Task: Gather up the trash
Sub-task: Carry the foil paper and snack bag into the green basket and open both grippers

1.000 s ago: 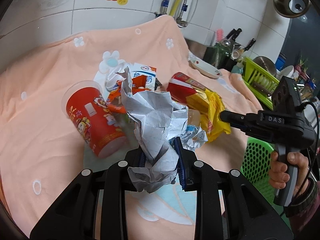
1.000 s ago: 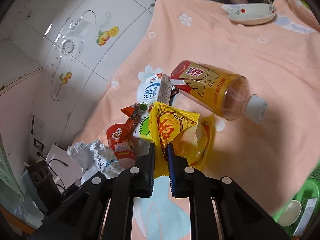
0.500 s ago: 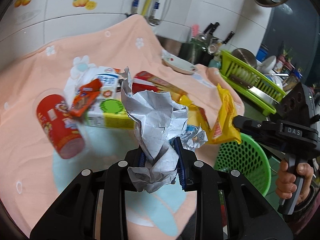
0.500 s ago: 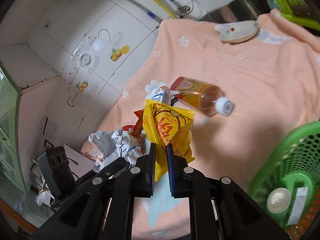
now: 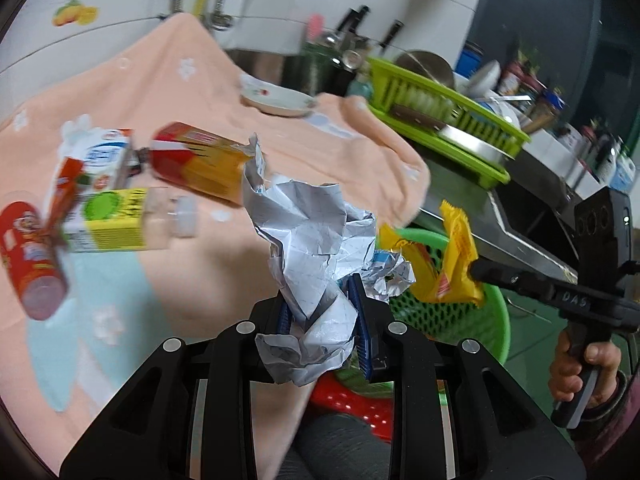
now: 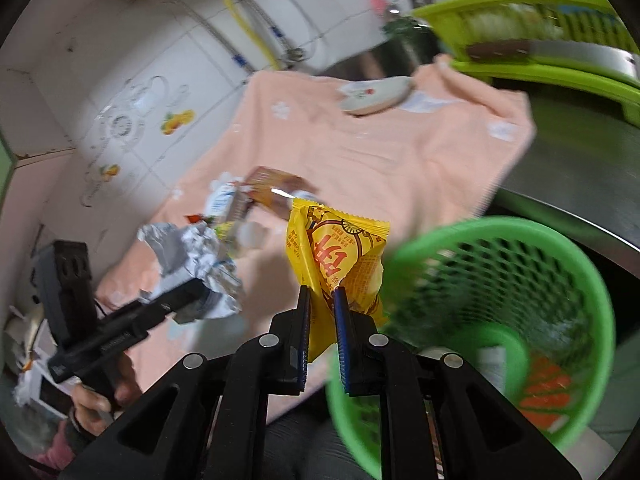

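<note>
**Two pieces in hand, most of the litter left on the cloth**

Right now I judge the job roughly midway. The green mesh basket already holds a few scraps at its bottom, blurred white and orange bits I can't identify. My left hand-held gripper is clenched on a crumpled paper ball, which is just short of the basket's rim. My right hand-held gripper is clamped on a yellow snack wrapper, at the basket's near rim and not yet over its mouth. Neither piece has been dropped.

Well back from the basket, on the peach cloth over the table, remain a tea bottle on its side, a milk carton, a yellow-green carton and a red cup tipped over.

The paper is greyish-white, faintly gridded, heavily creased and bulging beyond the pads. The wrapper is flat, glossy, printed in red, with crimped serrated ends; it looks empty and limp.
</note>
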A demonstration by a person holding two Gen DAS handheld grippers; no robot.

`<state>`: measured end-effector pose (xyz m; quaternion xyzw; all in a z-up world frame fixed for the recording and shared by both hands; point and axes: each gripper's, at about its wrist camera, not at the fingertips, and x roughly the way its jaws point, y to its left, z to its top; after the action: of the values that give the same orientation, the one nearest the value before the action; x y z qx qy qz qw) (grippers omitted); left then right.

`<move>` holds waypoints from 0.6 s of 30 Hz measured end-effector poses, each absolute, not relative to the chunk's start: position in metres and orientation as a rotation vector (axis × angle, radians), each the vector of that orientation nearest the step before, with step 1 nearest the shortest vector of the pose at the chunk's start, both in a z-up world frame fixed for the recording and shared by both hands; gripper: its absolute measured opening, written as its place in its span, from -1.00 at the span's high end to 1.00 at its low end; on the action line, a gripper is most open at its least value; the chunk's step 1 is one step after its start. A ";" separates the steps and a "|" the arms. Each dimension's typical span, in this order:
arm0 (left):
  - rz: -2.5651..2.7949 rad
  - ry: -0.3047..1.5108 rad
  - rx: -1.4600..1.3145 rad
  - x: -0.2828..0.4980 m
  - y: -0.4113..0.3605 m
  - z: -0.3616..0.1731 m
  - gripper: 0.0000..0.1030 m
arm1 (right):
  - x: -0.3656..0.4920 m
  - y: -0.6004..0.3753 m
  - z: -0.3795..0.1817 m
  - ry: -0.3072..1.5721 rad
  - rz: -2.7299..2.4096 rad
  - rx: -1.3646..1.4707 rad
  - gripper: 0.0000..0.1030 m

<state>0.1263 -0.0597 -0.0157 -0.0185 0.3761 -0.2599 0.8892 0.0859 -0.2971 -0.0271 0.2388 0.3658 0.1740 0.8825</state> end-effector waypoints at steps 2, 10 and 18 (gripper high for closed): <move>-0.565 0.792 -0.022 0.125 -0.074 -0.019 0.48 | 0.079 -0.311 -0.038 0.778 0.320 0.502 0.72; -0.645 0.840 0.022 0.122 -0.121 -0.036 0.47 | 0.059 -0.345 -0.067 0.821 0.176 0.480 0.50; -0.690 0.878 0.033 0.121 -0.153 -0.055 0.40 | 0.048 -0.360 -0.073 0.812 0.092 0.437 0.06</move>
<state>0.1205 -0.1525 -0.0549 0.0156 0.4167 -0.3274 0.8479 0.0484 -0.3602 -0.0727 0.2109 0.3916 0.0442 0.8945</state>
